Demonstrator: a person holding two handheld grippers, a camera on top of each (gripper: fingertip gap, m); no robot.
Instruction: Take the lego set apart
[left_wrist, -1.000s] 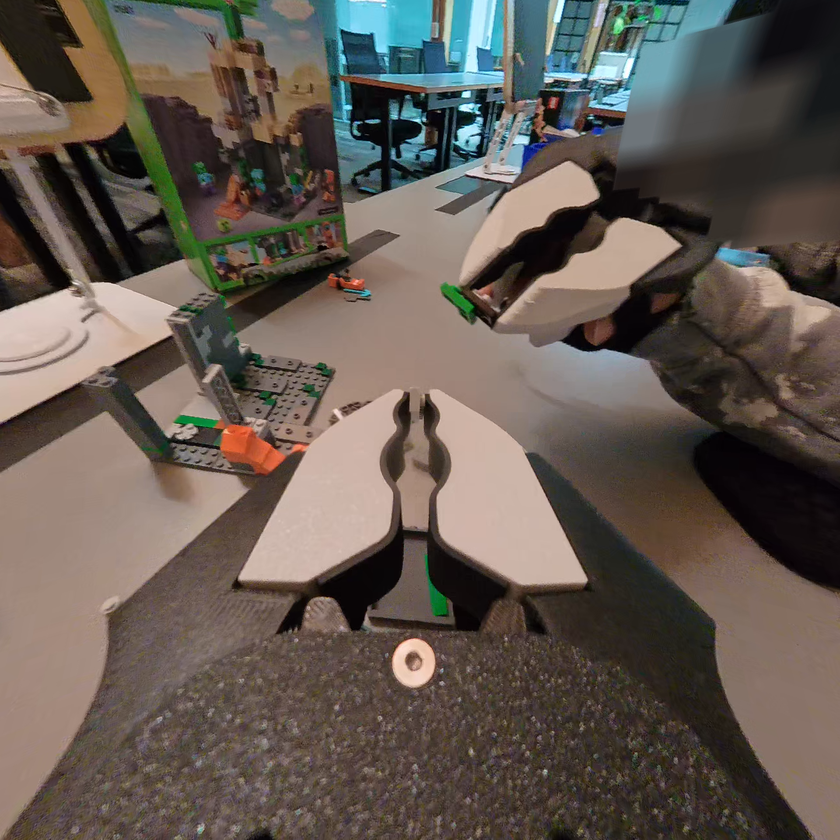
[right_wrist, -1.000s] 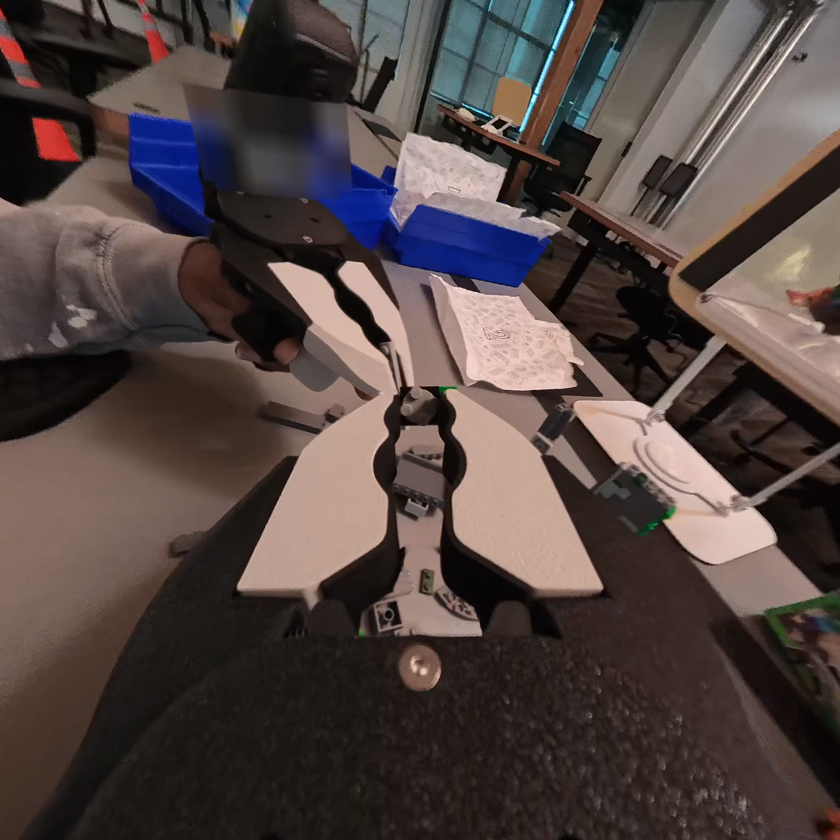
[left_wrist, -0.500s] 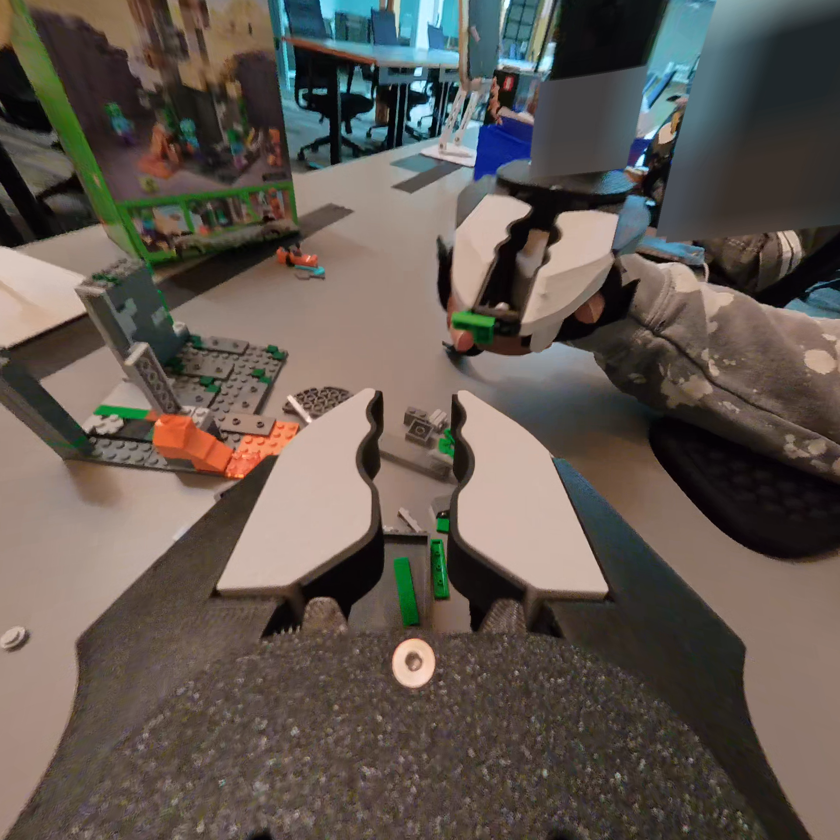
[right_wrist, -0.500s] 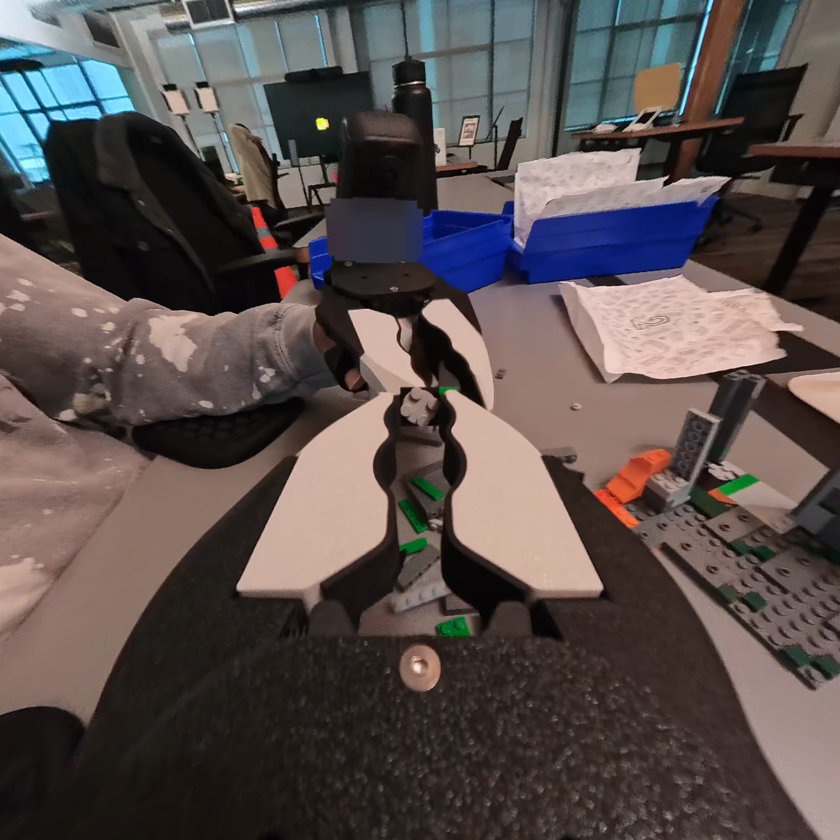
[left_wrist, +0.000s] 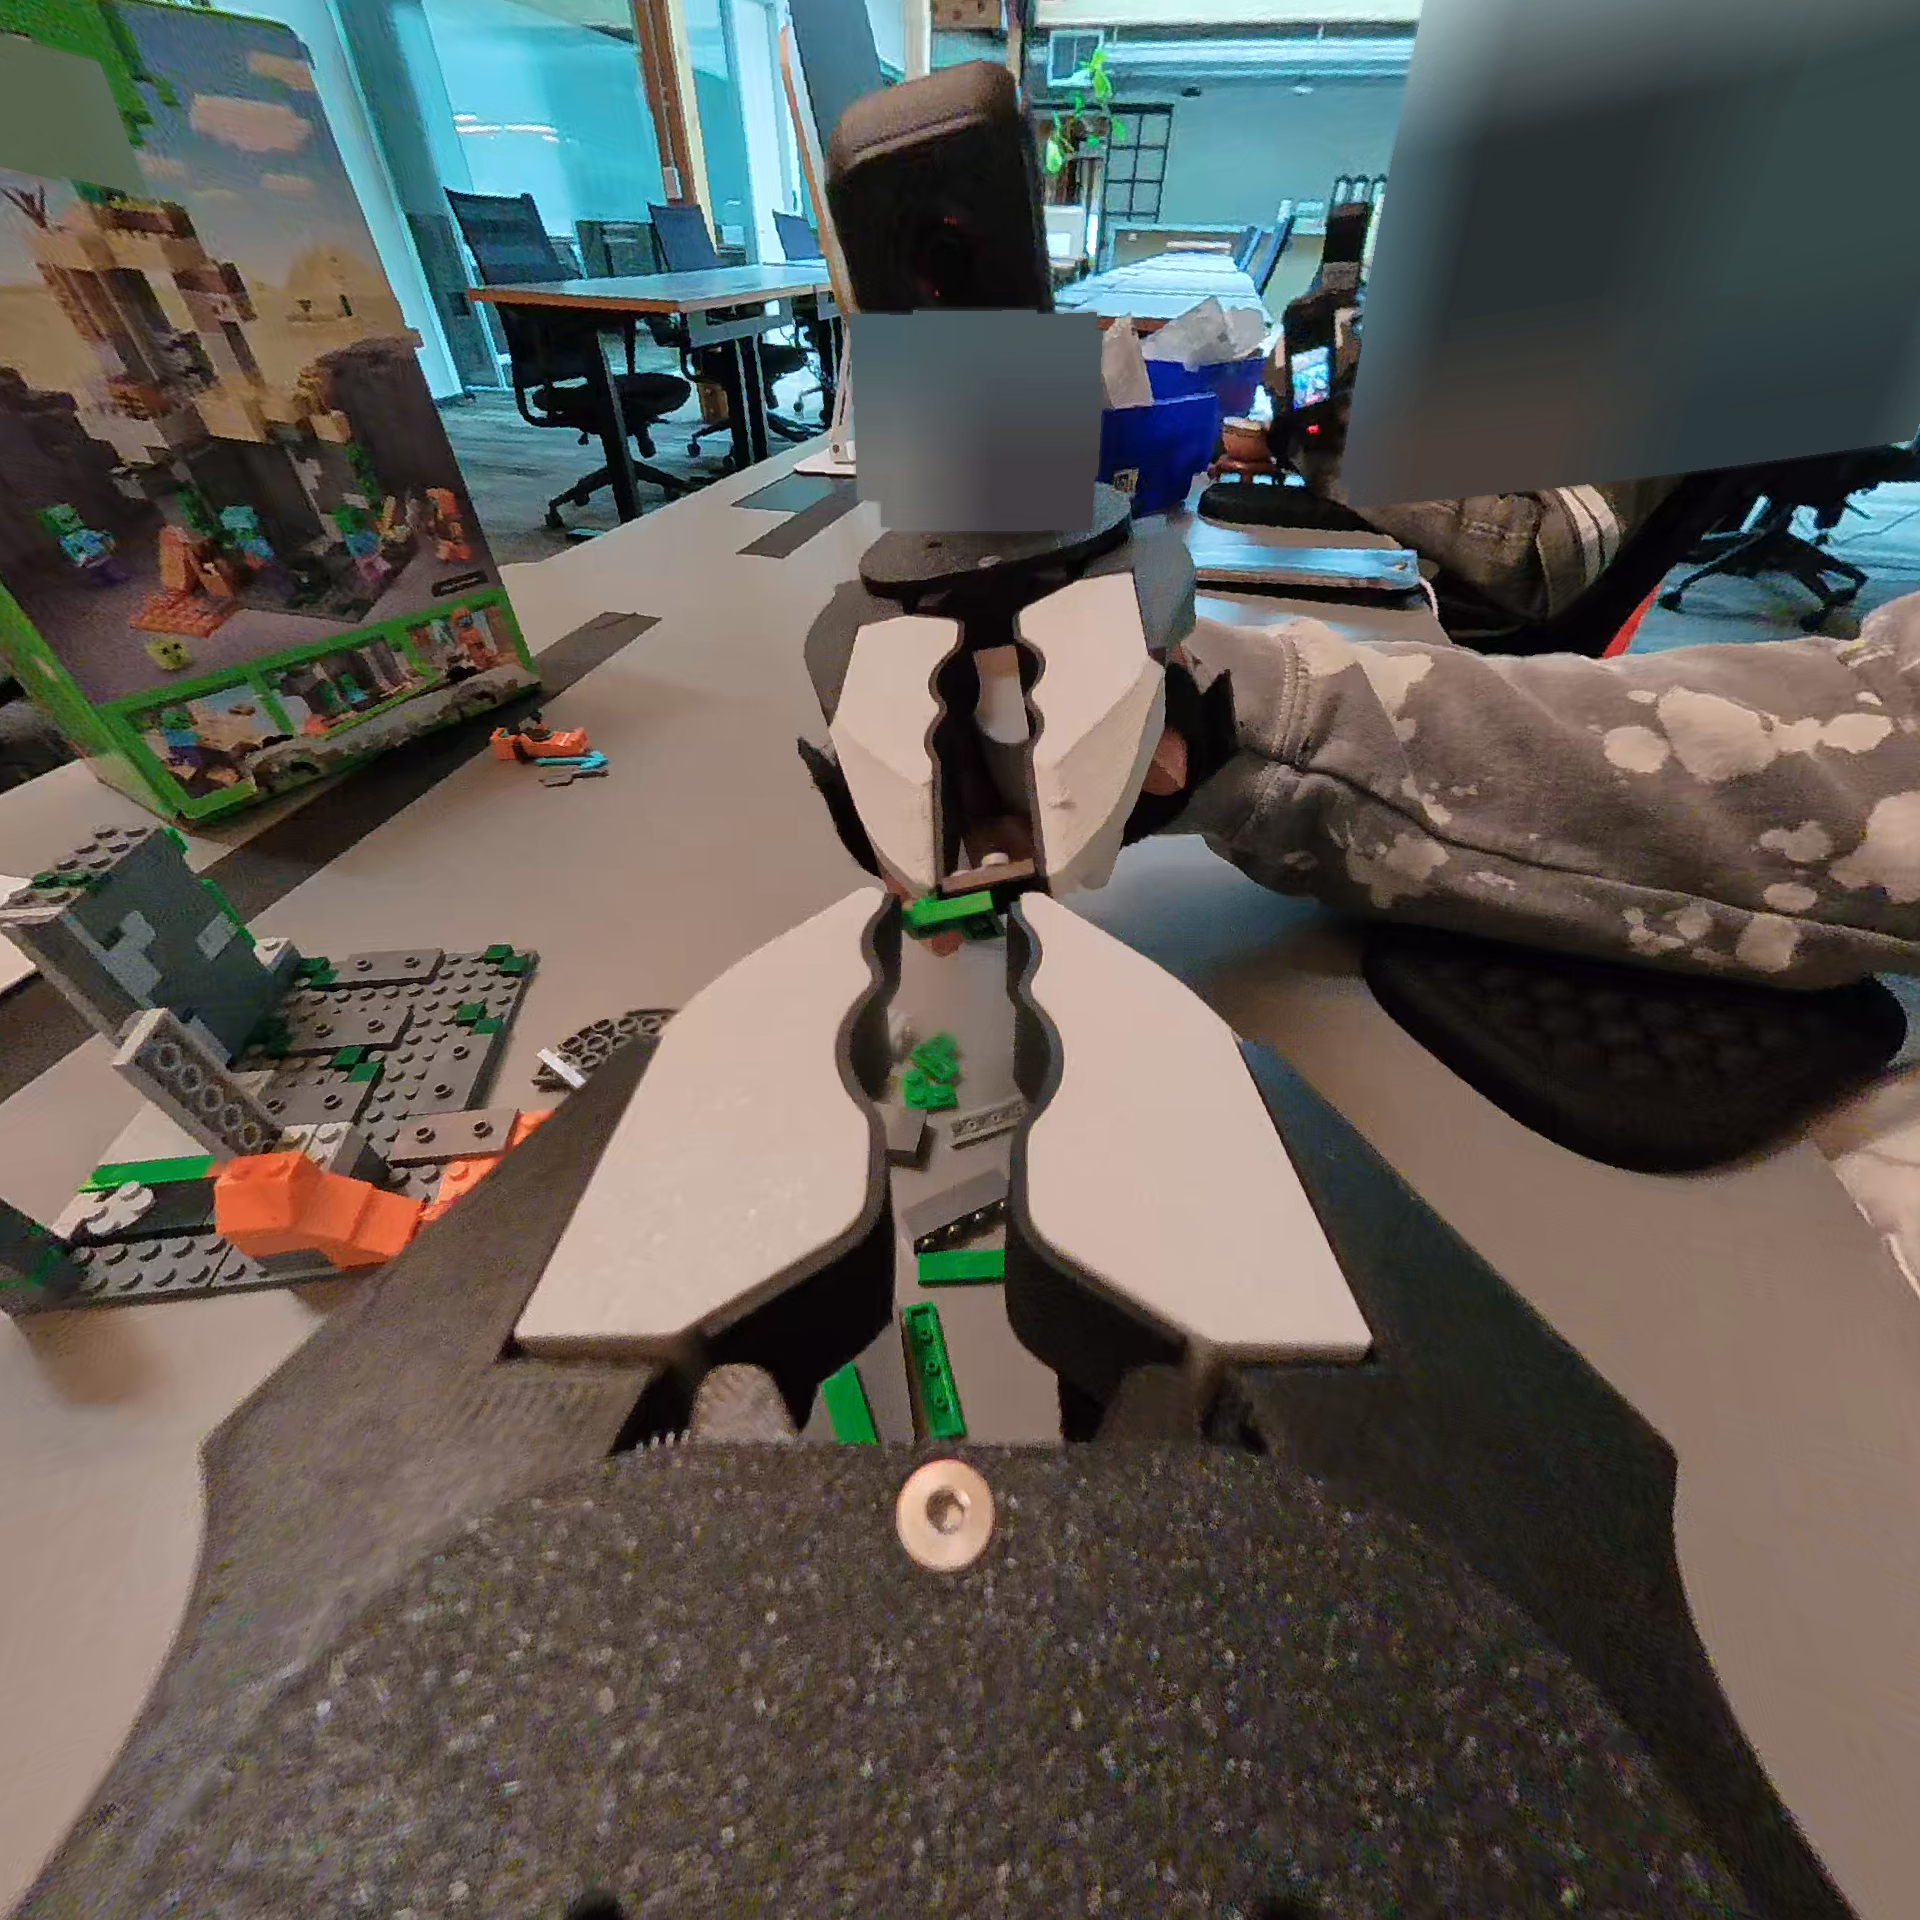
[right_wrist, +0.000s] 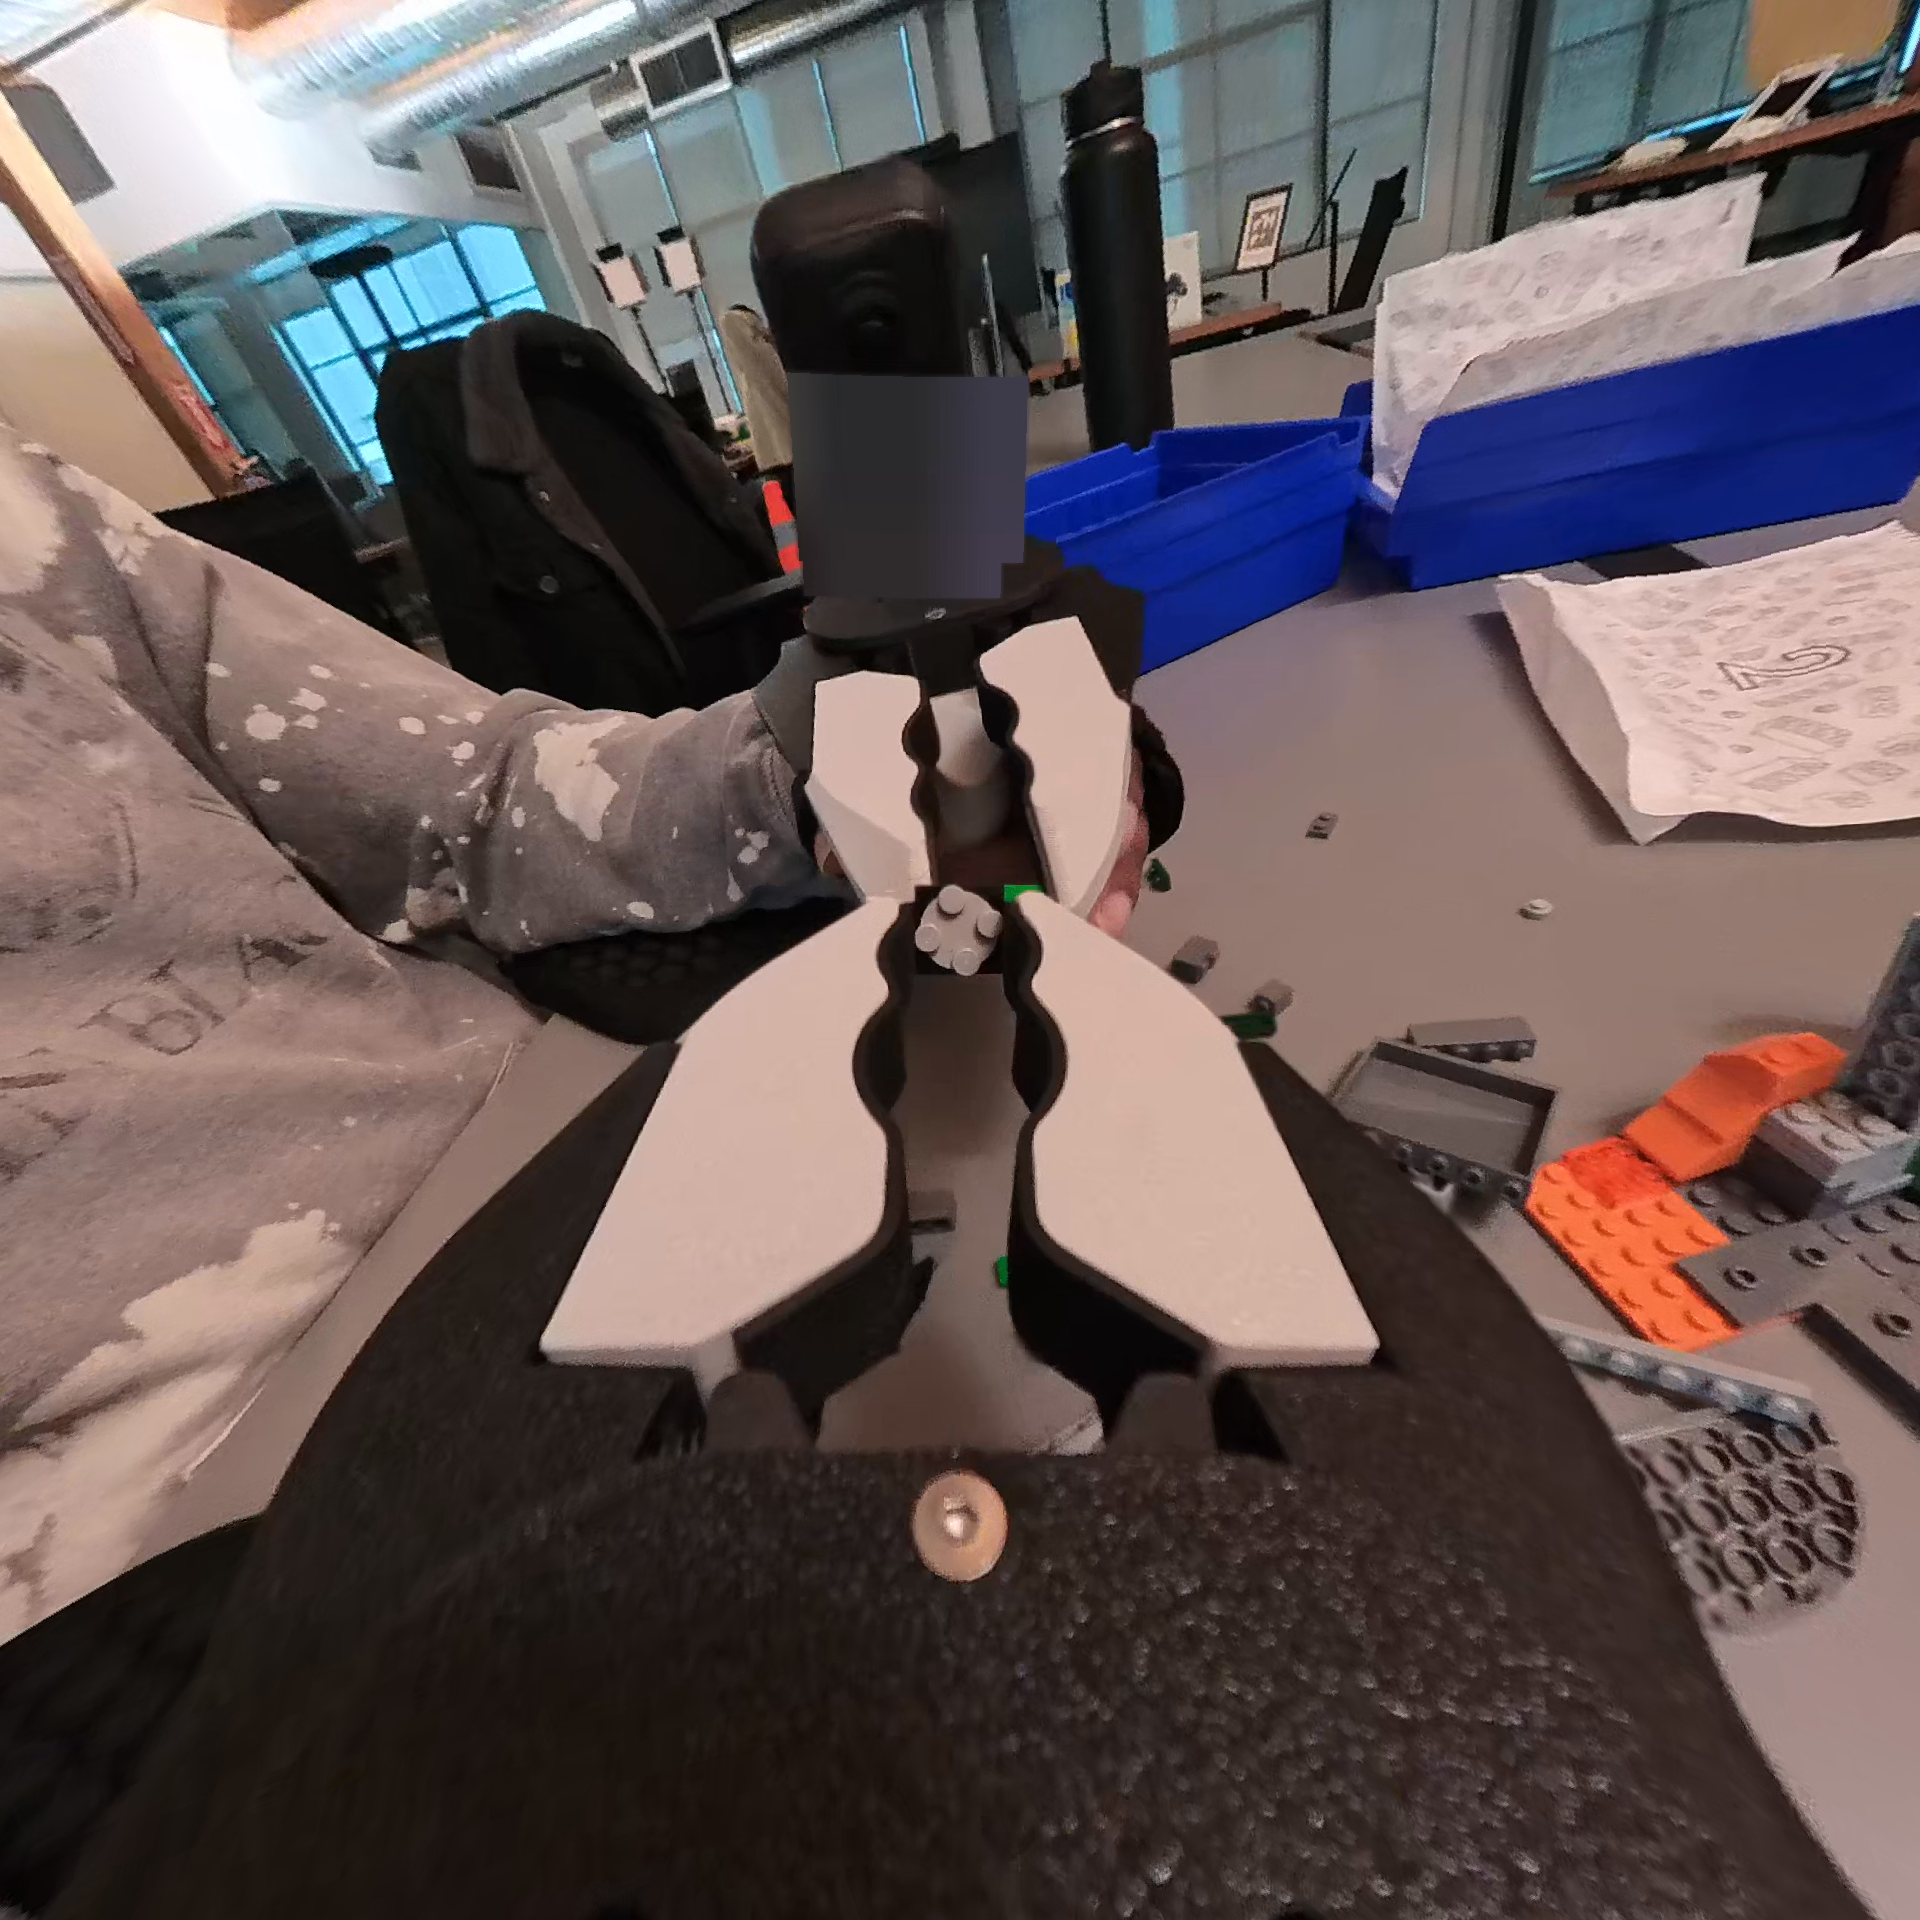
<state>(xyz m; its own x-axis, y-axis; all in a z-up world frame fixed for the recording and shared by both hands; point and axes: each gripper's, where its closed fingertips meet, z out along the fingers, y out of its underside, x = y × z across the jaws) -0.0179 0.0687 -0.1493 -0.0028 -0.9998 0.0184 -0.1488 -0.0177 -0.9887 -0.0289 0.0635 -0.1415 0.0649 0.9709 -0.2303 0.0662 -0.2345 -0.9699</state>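
Observation:
My right gripper (right_wrist: 958, 914) is shut on a small lego stack: a grey round plate (right_wrist: 956, 933) on a dark and green piece. In the left wrist view the right gripper (left_wrist: 987, 888) faces me and holds that green piece (left_wrist: 951, 916) out. My left gripper (left_wrist: 948, 920) is open, its fingertips on either side of the green piece; whether they touch it is unclear. The left gripper also shows in the right wrist view (right_wrist: 971, 883). The partly dismantled set, dark grey plates (left_wrist: 405, 1029) with a wall and an orange piece (left_wrist: 301, 1210), lies left.
Loose green and grey pieces (left_wrist: 935, 1081) lie on the table under my left fingers. The lego box (left_wrist: 239, 468) stands at far left. A black wrist pad (left_wrist: 1621, 1049) lies under the sleeve. Blue bins (right_wrist: 1558, 468), a paper bag (right_wrist: 1766, 707) and a black bottle (right_wrist: 1117, 260) stand behind. The grippers are tip to tip, or close to it.
My left gripper opened from shut and moved up to the right gripper. The two grippers now meet tip to tip around the small stack, which the right gripper has kept hold of.

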